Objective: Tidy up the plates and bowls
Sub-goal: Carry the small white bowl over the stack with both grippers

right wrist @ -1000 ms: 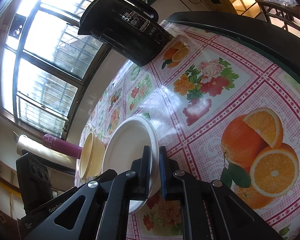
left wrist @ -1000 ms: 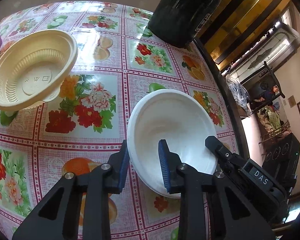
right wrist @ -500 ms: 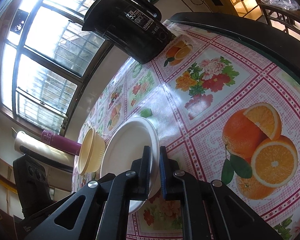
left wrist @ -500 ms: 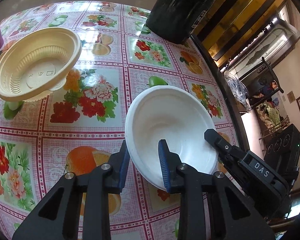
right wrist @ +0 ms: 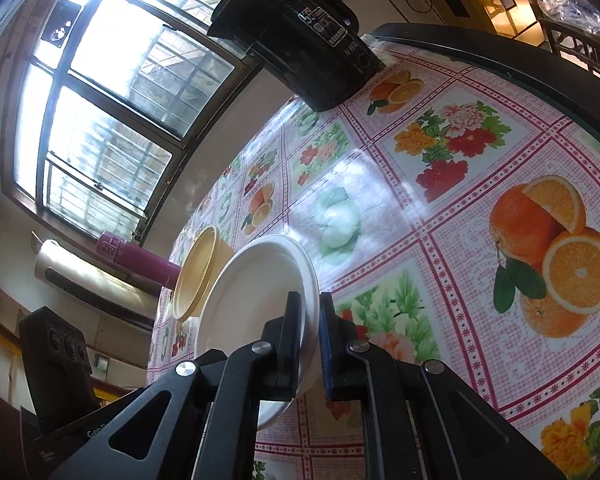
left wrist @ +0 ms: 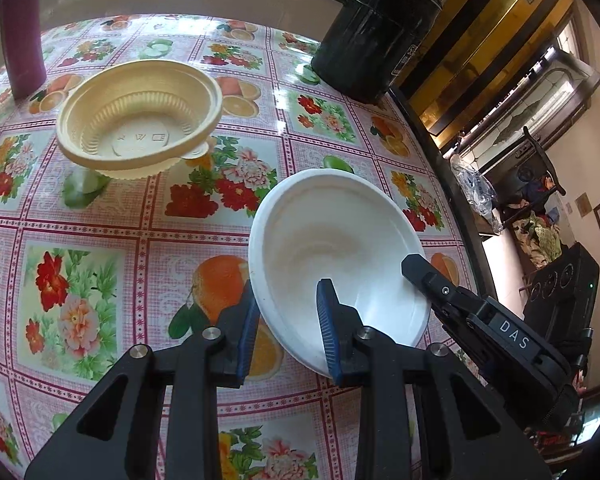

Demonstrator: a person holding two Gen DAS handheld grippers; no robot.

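**White bowl pinched at its rim, yellow bowl resting apart**

In the left wrist view, a maroon cylindrical flask (left wrist: 20, 36) stands at the upper left edge of the frame on the glossy fruit-and-flower patterned tablecloth (left wrist: 100, 240). Just right of it, in the upper left quarter, sits a pale yellow ribbed plastic bowl (left wrist: 140, 120), upright and empty. Right of centre is the shallow white foam bowl (left wrist: 340, 248), tilted, its near rim lying between the blue-padded fingers of the left gripper (left wrist: 288, 320); those jaws stand apart, one pad outside the rim and one inside, and neither clearly presses the wall. At the lower right of the bowl the right gripper (left wrist: 416, 268) reaches in from the side and grips the far rim. A black cylindrical appliance (left wrist: 376, 36) stands at the top, right of centre, near the table's edge.

In the right wrist view, the maroon flask (right wrist: 140, 260) shows at the left middle, then the yellow bowl (right wrist: 198, 276) seen edge-on, well apart from the white bowl (right wrist: 256, 304) at lower centre. The right gripper (right wrist: 310, 332) has its jaws clamped on that white bowl's rim. The black appliance (right wrist: 312, 40) fills the top centre, and the tablecloth (right wrist: 460, 220) spreads to the right.
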